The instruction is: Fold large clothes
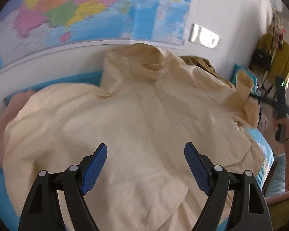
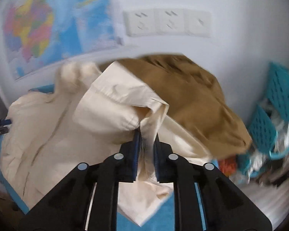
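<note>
A large cream shirt (image 1: 136,115) lies spread on a blue surface, collar toward the wall. My left gripper (image 1: 145,150) is open and empty, hovering over the shirt's lower middle. My right gripper (image 2: 146,134) is shut on the cream shirt's sleeve (image 2: 117,104), near the cuff, and holds it lifted above the shirt body (image 2: 38,134). The right gripper also shows at the right edge of the left wrist view (image 1: 281,104), with the raised cuff (image 1: 244,84) beside it. The left gripper shows at the left edge of the right wrist view (image 2: 0,127).
A brown garment (image 2: 192,96) lies bunched behind the shirt against the white wall. A teal basket (image 2: 275,104) with mixed items stands at the right. A world map (image 1: 77,9) hangs on the wall, with wall sockets (image 2: 167,22) beside it. A pink cloth (image 1: 2,127) lies at left.
</note>
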`<state>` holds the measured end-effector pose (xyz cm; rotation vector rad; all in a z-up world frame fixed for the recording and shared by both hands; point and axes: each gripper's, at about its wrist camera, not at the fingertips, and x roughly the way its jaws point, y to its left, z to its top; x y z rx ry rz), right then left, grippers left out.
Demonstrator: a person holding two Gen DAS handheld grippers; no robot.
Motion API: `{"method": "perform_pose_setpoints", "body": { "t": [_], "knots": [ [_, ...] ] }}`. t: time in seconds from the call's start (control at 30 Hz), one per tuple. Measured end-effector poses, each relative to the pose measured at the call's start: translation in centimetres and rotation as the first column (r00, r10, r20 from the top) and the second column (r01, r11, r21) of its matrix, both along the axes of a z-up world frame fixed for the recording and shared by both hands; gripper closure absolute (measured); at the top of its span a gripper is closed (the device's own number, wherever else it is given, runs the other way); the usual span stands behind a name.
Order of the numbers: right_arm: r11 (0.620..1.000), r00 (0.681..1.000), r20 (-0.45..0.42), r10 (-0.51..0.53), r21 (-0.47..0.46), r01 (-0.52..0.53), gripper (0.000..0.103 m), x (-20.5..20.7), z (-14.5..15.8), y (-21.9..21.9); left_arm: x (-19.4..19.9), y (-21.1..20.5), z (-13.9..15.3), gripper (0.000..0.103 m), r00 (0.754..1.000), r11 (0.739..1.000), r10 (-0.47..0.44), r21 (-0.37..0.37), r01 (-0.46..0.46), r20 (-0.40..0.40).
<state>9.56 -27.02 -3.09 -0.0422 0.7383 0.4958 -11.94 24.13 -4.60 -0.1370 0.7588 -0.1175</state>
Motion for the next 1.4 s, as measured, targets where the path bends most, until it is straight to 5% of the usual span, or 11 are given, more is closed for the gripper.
{"method": "perform_pose_setpoints", "body": {
  "t": [0.07,0.2,0.5,0.7,0.77,0.8,0.83,0.93,1.2,1.3,1.4],
  "knots": [
    [0.998,0.996,-0.068,-0.05,-0.046,0.047,0.047,0.4,-2.5,-0.1,-1.8,1.5,-0.4,0.021,0.999,0.999,0.045,-0.019,-0.045,0.003],
    [0.984,0.995,-0.06,-0.084,-0.16,0.073,0.025,-1.4,-4.1,0.8,-5.1,4.1,-1.6,0.021,0.992,0.99,0.12,-0.07,-0.122,-0.025],
    [0.963,0.974,-0.135,0.182,0.227,-0.148,0.006,-10.8,-3.6,-0.8,-11.4,7.0,-4.3,0.014,0.997,0.958,0.07,-0.277,-0.077,-0.035],
    [0.956,0.947,-0.247,0.203,0.259,-0.137,0.007,-10.4,-9.2,2.1,-10.6,4.9,-7.9,0.009,0.995,0.928,-0.041,-0.372,0.003,-0.094],
    [0.946,0.949,-0.227,0.218,0.289,-0.148,0.02,-10.1,-9.5,2.9,-10.1,3.6,-8.6,0.007,0.993,0.934,-0.066,-0.356,0.026,-0.101],
    [0.94,0.949,-0.215,0.232,0.302,-0.162,0.043,-10.0,-9.7,3.6,-9.8,3.0,-8.8,0.007,0.993,0.938,-0.068,-0.344,0.031,-0.096],
    [0.925,0.936,-0.24,0.258,0.341,-0.168,0.069,-9.8,-10.1,4.3,-9.6,2.3,-8.8,0.015,0.994,0.94,-0.07,-0.34,0.037,-0.083],
    [0.913,0.931,-0.25,0.264,0.376,-0.158,0.086,-10.3,-9.6,5.2,-9.4,1.8,-8.4,0.072,0.996,0.946,-0.023,-0.324,-0.005,-0.083],
    [0.756,0.929,-0.023,0.37,0.589,-0.286,0.089,-16.3,-0.4,1.6,-14.5,3.6,-1.6,0.088,0.996,0.908,-0.039,-0.413,0.067,0.075],
    [0.806,0.93,-0.018,0.367,0.506,-0.308,0.082,-17.3,0.0,1.4,-15.9,3.3,-0.4,0.066,0.997,0.95,-0.033,-0.307,0.052,0.065],
    [0.896,0.925,-0.187,0.33,0.372,-0.244,0.051,-16.3,-3.5,2.1,-15.3,3.2,-2.1,0.038,0.998,0.986,0.029,-0.16,-0.037,-0.055]
  ]
}}
